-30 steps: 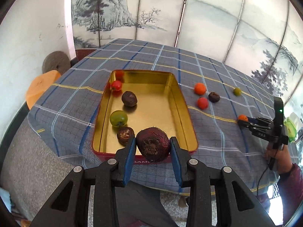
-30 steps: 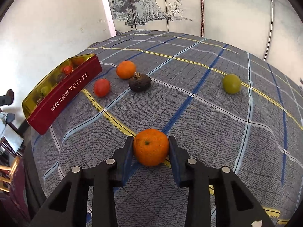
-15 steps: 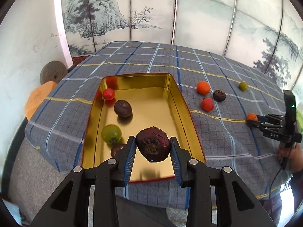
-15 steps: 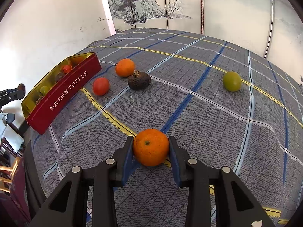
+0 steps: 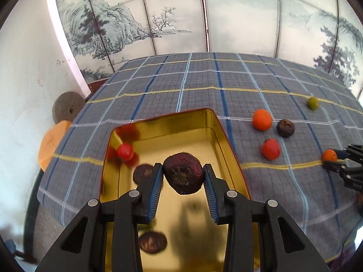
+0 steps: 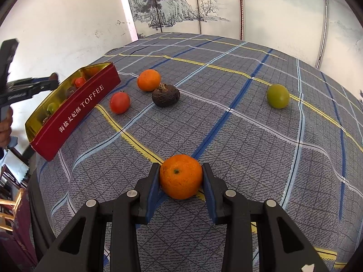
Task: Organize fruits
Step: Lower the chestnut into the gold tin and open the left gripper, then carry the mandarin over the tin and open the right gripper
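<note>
1. Left wrist view: the left gripper (image 5: 183, 174) is clamped on a dark maroon fruit (image 5: 182, 172), both blue pads against its sides. The fruit hangs over the interior of the gold tin (image 5: 221, 136), clear of its floor.
2. Inside the tin lie 1 red fruit (image 5: 125, 151) at the far left corner and 2 dark brown fruits (image 5: 152, 242), partly hidden by the fingers.
3. On the plaid tablecloth (image 5: 192, 79), right of the tin, lie 1 orange fruit (image 5: 262, 119), 1 dark fruit (image 5: 285, 128), 1 red tomato (image 5: 270, 149) and 1 green fruit (image 5: 312, 103).
4. Right wrist view: the right gripper (image 6: 180, 176) is closed on a mandarin (image 6: 180, 176), which rests on the cloth well apart from the tin.
5. The tin's red wall (image 6: 74, 113) reads "TOFFEE". The left gripper is poised above it at the left edge.
</note>
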{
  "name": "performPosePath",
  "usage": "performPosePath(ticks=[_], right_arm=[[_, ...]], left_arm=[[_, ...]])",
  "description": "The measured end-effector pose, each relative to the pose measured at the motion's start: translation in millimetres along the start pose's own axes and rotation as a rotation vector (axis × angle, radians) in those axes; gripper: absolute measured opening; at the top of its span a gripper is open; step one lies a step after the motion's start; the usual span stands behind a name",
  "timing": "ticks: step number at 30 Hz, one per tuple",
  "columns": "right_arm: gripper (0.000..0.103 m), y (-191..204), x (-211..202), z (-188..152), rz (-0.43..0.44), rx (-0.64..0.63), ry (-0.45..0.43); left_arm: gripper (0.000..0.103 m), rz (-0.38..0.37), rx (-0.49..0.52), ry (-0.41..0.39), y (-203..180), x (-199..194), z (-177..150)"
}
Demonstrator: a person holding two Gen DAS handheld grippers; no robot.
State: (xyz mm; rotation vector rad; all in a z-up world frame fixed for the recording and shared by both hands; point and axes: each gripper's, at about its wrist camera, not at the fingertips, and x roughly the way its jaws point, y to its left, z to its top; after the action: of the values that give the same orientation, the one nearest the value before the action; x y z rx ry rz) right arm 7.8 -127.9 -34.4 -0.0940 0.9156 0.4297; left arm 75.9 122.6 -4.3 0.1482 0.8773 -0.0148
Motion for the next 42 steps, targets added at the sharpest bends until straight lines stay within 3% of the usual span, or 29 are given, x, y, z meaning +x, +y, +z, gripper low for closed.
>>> performPosePath(ticks=[9, 14, 16, 18, 21, 34, 42], right_arm=[[0.034, 0, 0, 0, -0.001, 0.0, 0.001], [0.034, 0, 0, 0, -0.001, 0.0, 0.001], [0.034, 0, 0, 0, -0.001, -0.001, 0.001], [0.034, 0, 1, 0, -0.003, -0.001, 0.002], [0.034, 0, 1, 0, -0.003, -0.001, 0.002], [0.034, -4, -3, -3, 0.006, 0.056, -0.012], [0.034, 21, -30, 12, 0.062, 0.067, -0.068]], left_arm=[[0.037, 0.048, 0.023, 0.042, -2, 37, 25], [0.038, 0.051, -0.013, 0.077, 3, 52, 29], [0.04, 0.057, -0.025, 0.082, 4, 54, 30], [0.053, 0.061, -0.026, 0.067, 5, 51, 29], [0.065, 0.097, -0.017, 0.033, 3, 39, 26], [0.07, 0.082, -0.097, -0.113, -4, -72, -30], [0.071, 0.132, -0.099, -0.143, -1, -99, -53]])
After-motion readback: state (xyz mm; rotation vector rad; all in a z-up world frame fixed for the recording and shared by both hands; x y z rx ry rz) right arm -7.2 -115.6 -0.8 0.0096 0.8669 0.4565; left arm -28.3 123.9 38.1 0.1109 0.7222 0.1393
